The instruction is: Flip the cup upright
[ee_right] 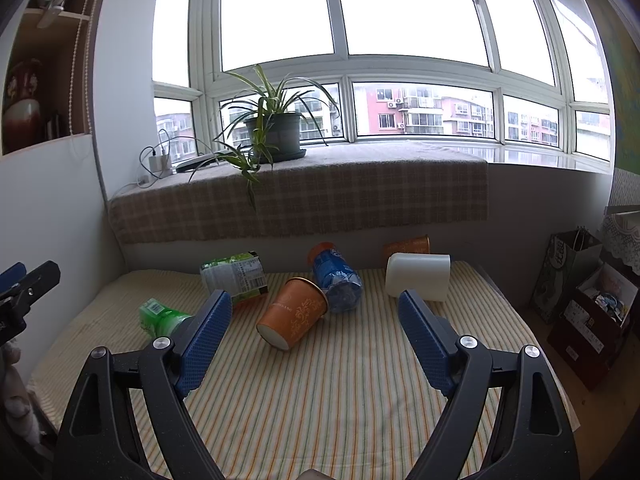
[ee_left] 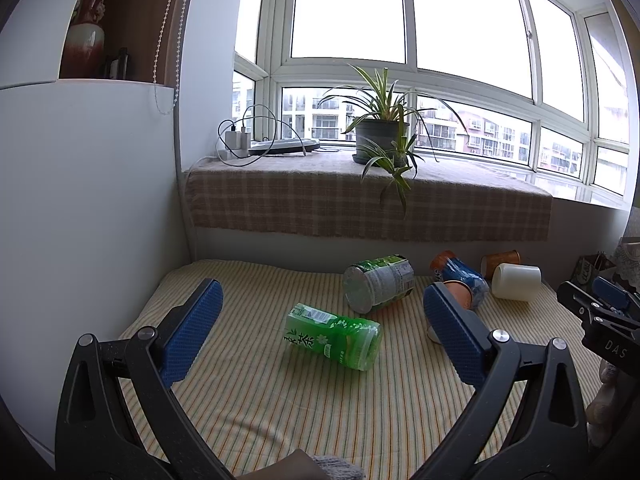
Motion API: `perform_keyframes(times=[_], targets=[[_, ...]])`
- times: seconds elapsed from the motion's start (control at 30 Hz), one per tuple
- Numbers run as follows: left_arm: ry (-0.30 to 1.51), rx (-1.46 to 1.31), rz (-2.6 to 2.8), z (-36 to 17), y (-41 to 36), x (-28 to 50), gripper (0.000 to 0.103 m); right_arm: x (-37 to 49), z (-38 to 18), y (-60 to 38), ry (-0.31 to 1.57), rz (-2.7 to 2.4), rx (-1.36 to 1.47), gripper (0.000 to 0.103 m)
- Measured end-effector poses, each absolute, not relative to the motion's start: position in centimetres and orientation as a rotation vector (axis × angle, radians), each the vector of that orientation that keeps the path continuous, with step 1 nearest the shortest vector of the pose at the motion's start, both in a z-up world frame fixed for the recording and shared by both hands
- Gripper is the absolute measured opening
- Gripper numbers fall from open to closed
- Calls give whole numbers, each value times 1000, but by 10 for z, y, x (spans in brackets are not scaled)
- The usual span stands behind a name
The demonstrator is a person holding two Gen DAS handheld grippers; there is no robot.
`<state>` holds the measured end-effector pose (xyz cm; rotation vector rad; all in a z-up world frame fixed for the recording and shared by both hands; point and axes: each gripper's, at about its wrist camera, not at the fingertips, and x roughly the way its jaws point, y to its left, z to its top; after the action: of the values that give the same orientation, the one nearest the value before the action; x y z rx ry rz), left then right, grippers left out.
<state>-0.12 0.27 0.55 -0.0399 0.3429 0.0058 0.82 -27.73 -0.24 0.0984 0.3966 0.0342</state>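
Striped cloth (ee_left: pixel 280 400) fills the lower part of the left wrist view, and on it every container lies on its side. The left gripper (ee_left: pixel 320 336) hangs over the cloth with its jaws spread wide and nothing between them. Between the two blue pads (ee_left: pixel 188 336) lies a green tea bottle (ee_left: pixel 334 336). Beyond that bottle, toward the window bench, is a green-labelled bottle (ee_left: pixel 380 282), its base turned to the camera. To the right of that, the orange cup (ee_left: pixel 460 292) is mostly hidden behind the right-hand pad, with a blue bottle (ee_left: pixel 466 276) touching it and a white cup (ee_left: pixel 516 282) further right. The right gripper (ee_left: pixel 608 312) shows at the frame's right edge.

From the right wrist view the right gripper (ee_right: pixel 316 340) also hovers with jaws spread, empty. The orange cup (ee_right: pixel 294 314) lies tipped on the cloth (ee_right: pixel 340 400) between the fingers and ahead of them — its closed base toward the camera, its rim against the blue bottle (ee_right: pixel 336 280). Left of the cup lie the green-labelled bottle (ee_right: pixel 236 276) and the green tea bottle (ee_right: pixel 160 316); right of it lies the white cup (ee_right: pixel 418 276), and a second orange cup (ee_right: pixel 408 245) sits behind that.
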Motion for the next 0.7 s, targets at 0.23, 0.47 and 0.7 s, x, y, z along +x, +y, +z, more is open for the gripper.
perform_keyframes(times=[0.23,0.47,0.7], targets=[[343,-41,6,5,3,-1,102,8,-3,-277,399,36,98,85],[344,-41,5,5,3,-1,102,8,-3,-276,401,37,98,85],[350,-48,10,3,4,-2,102,12,-5,-274,415,37,97,85]])
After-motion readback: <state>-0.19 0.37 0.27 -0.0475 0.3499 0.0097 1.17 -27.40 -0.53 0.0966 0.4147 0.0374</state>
